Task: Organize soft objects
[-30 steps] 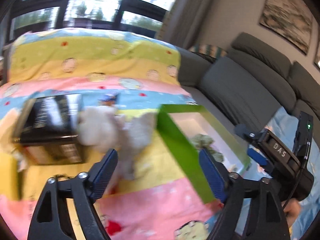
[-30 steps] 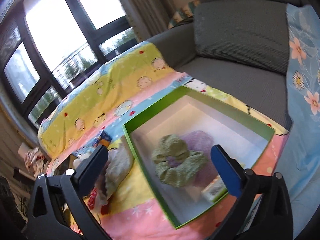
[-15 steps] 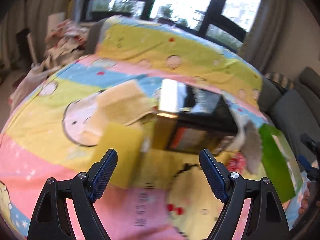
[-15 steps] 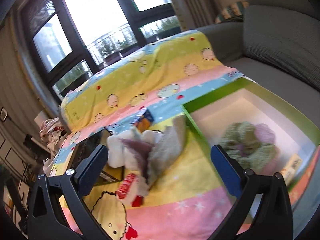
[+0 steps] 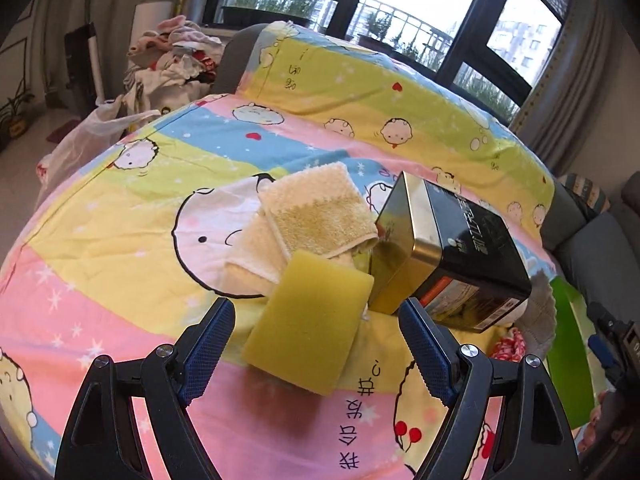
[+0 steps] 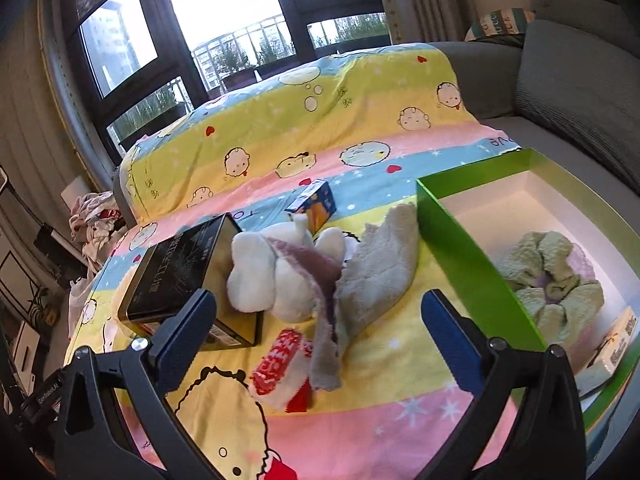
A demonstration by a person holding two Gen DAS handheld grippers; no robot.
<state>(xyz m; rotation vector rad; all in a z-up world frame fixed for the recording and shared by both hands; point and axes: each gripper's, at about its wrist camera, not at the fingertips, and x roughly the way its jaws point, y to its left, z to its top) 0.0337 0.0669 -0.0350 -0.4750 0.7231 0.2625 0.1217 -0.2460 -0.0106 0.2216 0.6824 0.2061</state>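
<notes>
In the left wrist view a yellow sponge (image 5: pixel 310 322) lies on the cartoon bedsheet, leaning on a folded cream towel (image 5: pixel 308 216). My left gripper (image 5: pixel 316 342) is open, its fingers either side of the sponge, just short of it. In the right wrist view a white plush toy (image 6: pixel 280 272), a grey cloth (image 6: pixel 376 276) and a red-and-white sock (image 6: pixel 284 368) lie left of the green box (image 6: pixel 472 264). A green scrunchie (image 6: pixel 548 276) lies inside the box. My right gripper (image 6: pixel 320 332) is open and empty above the sock and cloth.
A black and gold tin (image 5: pixel 448 256) stands right of the sponge and also shows in the right wrist view (image 6: pixel 184 268). A small blue-orange carton (image 6: pixel 314 204) lies behind the plush. A grey sofa (image 6: pixel 560 92) is on the right, a clothes pile (image 5: pixel 176 56) at the far left.
My left gripper has swung left from the green box to the sponge and towel. My right gripper has swung left from over the box to the plush, cloth and sock.
</notes>
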